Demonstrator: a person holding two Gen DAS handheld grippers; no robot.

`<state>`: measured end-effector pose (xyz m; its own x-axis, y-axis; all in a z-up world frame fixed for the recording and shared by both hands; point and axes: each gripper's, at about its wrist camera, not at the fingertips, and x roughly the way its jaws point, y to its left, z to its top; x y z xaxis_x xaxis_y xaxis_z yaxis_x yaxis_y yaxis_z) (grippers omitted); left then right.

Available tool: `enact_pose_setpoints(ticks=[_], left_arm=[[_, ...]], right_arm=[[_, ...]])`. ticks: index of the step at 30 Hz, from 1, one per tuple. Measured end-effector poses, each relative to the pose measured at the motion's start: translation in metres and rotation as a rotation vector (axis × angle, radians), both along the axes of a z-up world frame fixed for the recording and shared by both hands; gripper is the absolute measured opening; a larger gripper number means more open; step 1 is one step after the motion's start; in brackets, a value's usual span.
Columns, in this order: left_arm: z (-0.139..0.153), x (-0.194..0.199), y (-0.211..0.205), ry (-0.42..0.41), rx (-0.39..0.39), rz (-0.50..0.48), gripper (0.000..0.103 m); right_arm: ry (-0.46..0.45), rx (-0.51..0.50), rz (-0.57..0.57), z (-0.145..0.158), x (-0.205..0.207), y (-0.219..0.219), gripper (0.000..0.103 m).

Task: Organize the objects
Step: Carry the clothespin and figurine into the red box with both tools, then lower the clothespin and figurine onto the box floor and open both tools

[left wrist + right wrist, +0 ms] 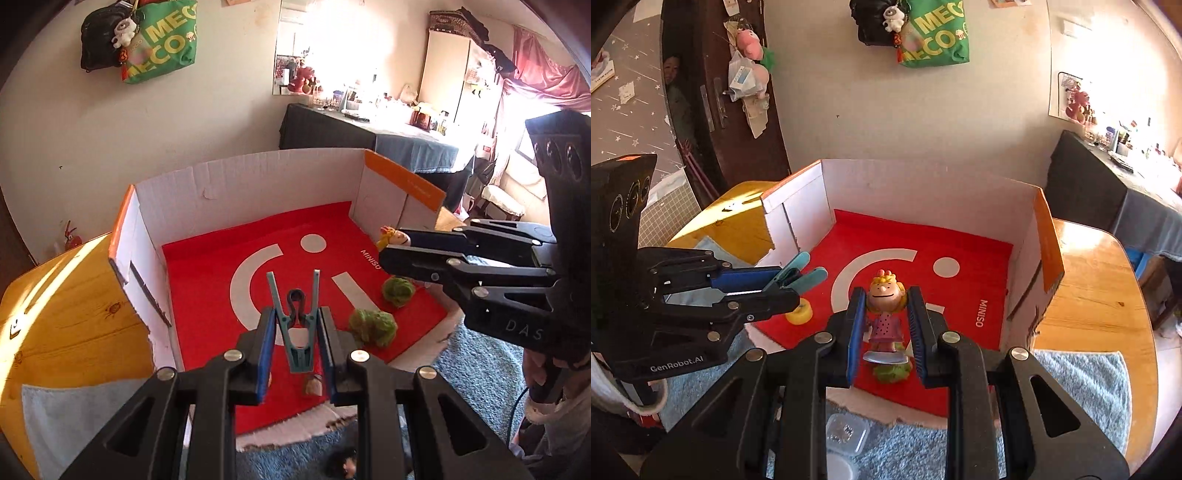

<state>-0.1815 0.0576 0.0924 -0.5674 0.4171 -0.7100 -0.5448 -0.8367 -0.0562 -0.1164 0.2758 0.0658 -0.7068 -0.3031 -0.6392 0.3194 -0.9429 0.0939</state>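
The left gripper [295,354] pinches a teal clothes peg [295,325] above the red-floored box [280,184]. Two green fuzzy balls [373,326] lie just right of it, below the right gripper [391,254], which grips a figurine [392,237].

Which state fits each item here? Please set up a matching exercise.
Things:
1. teal clothes peg
2. girl figurine
3. green fuzzy balls
4. yellow ring

States:
A. lying loose on the red box floor
B. held in the right gripper's jaws
C. partly hidden behind the left gripper in the right wrist view
D. held in the left gripper's jaws

Pairs: 1-D, 2-B, 3-A, 4-C
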Motion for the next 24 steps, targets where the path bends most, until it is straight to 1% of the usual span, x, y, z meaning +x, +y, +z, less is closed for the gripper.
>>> enact_pose_setpoints(ticks=[2, 6, 11, 15, 17, 20, 22, 24], left_arm=[[-0.007, -0.016, 0.003, -0.029, -0.018, 0.004, 0.023], [-0.023, -0.041, 0.008, -0.103, -0.023, -0.001, 0.023], [-0.037, -0.057, 0.01, -0.166, -0.026, 0.005, 0.023], [-0.043, -0.059, 0.011, -0.178, -0.051, 0.008, 0.023], [-0.046, -0.059, 0.011, -0.189, -0.055, 0.009, 0.023], [-0.049, -0.059, 0.011, -0.196, -0.063, 0.007, 0.023], [-0.048, -0.063, 0.014, -0.199, -0.069, 0.007, 0.023], [-0.05, -0.063, 0.013, -0.204, -0.077, 0.007, 0.023]], right_arm=[[-0.044, 0.002, -0.001, -0.005, -0.019, 0.0, 0.021], [-0.138, 0.009, -0.011, -0.022, -0.052, 0.002, 0.021], [-0.233, 0.032, -0.01, -0.04, -0.074, 0.003, 0.021], [-0.277, 0.054, -0.009, -0.05, -0.083, 0.002, 0.022], [-0.303, 0.055, -0.007, -0.054, -0.086, 0.003, 0.021], [-0.324, 0.082, -0.004, -0.06, -0.088, 0.001, 0.022], [-0.348, 0.075, 0.003, -0.065, -0.09, 0.002, 0.021], [-0.348, 0.09, 0.004, -0.066, -0.089, 0.001, 0.021]])
